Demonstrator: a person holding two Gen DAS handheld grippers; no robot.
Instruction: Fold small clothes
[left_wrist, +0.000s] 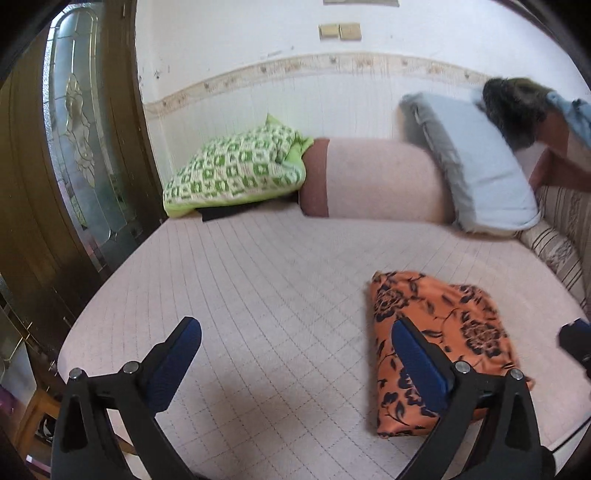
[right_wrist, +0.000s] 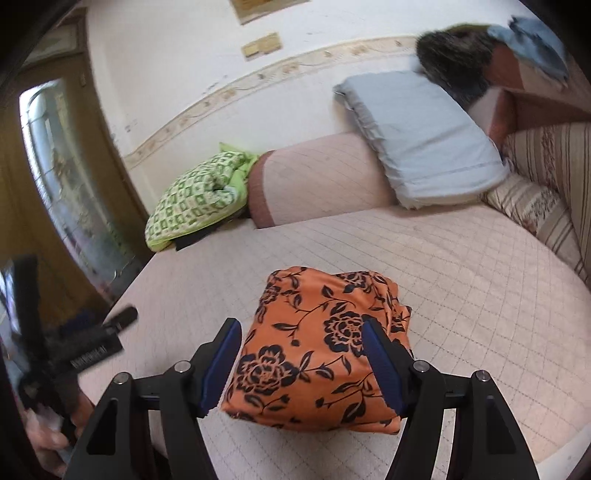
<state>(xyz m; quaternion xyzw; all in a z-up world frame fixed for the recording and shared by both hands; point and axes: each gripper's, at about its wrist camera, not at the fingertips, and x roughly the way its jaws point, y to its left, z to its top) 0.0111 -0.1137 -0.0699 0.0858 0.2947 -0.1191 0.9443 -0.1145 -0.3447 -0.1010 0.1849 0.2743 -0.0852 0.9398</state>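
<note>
A folded orange cloth with a black flower print (left_wrist: 439, 339) lies on the pink quilted bed (left_wrist: 266, 288). My left gripper (left_wrist: 295, 336) is open and empty above the bed, to the left of the cloth; its right finger overlaps the cloth's left edge in the view. In the right wrist view the orange cloth (right_wrist: 314, 350) lies between the fingers of my right gripper (right_wrist: 301, 338), which is open with the jaws wide on either side of the folded cloth. The left gripper shows blurred at the left edge of the right wrist view (right_wrist: 85, 343).
A green patterned pillow (left_wrist: 236, 170), a pink bolster (left_wrist: 373, 181) and a light blue pillow (left_wrist: 476, 162) lie along the wall. A striped cushion (left_wrist: 565, 236) is at the right. A wooden door with glass (left_wrist: 74, 147) stands left of the bed.
</note>
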